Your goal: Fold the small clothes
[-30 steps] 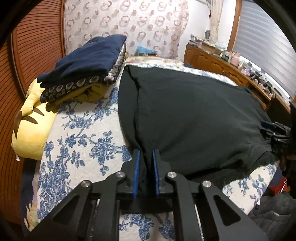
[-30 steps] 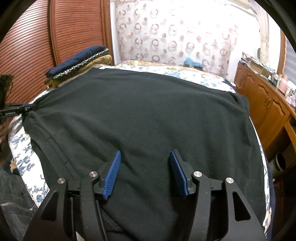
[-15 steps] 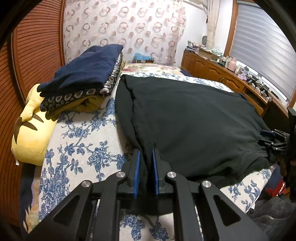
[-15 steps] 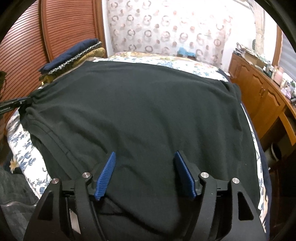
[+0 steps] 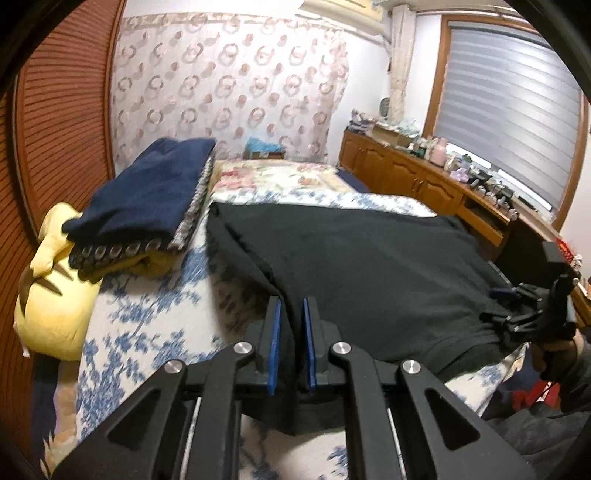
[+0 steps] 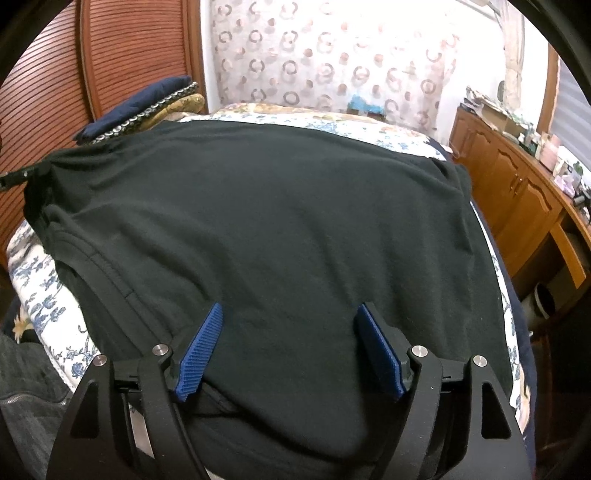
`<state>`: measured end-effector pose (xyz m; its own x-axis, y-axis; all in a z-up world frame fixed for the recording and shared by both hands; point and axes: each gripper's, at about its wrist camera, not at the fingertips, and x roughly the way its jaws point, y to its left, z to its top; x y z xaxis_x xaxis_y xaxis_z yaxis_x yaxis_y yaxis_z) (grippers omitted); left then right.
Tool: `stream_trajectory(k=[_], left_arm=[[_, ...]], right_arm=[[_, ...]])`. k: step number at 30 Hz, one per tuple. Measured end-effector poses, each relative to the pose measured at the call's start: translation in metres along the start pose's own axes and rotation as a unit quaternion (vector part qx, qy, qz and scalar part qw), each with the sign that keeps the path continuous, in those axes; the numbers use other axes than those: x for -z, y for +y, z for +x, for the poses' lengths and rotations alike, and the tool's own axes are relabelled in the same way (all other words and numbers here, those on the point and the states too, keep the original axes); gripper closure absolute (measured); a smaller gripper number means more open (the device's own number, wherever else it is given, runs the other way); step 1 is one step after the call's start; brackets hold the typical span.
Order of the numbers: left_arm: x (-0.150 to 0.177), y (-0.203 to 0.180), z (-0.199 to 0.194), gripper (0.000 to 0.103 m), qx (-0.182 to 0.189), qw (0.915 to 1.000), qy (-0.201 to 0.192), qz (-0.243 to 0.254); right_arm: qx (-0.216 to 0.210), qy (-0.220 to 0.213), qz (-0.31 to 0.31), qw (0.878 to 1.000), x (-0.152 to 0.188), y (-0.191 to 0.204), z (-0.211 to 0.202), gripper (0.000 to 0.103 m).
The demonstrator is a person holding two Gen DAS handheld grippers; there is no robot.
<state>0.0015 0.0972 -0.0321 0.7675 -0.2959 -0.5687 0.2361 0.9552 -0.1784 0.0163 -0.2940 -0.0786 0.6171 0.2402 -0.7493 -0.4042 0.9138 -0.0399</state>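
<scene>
wall: ring-patterned curtain covers far wall
left side: reddish-brown slatted wooden panels
window: right, wood frame, grey striped blind down
furniture: low wooden cabinet run under window, top cluttered with small bottles and boxes
bed: blue floral sheet, fills the middle
ceiling edge: white air conditioner partly seen
light: bright, indoor, far wall washed out in right wrist view

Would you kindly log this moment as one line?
left gripper: shut on black garment edge | right gripper: jaws opening, garment between, pads clear | garment: spread on bed | fold: not done
</scene>
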Motion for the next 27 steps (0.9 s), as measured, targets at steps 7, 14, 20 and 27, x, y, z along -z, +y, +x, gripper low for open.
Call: stream_trajectory(k=[7,14,20,27], left_arm=[[-0.03,-0.03,0.003,0.095,0.036,0.9986,-0.025,0.029],[-0.063,-0.08,0.018,0.095,0.087,0.9927,-0.036,0.076],[-0.08,-0.121,0.034,0.095,0.125,0.9863,-0.028,0.104],[-0.107,-0.17,0.037,0.095,0.161,0.9757,-0.036,0.144]], right_arm=[[0.016,-0.005,0.003,1.0,0.001,-0.003,-0.006,0.026],[0.03,-0.037,0.032,0.998,0.0,-0.026,-0.029,0.026],[0.034,-0.054,0.044,0.997,0.002,-0.036,-0.047,0.026],[0.039,-0.073,0.047,0.995,0.0,-0.042,-0.063,0.026]])
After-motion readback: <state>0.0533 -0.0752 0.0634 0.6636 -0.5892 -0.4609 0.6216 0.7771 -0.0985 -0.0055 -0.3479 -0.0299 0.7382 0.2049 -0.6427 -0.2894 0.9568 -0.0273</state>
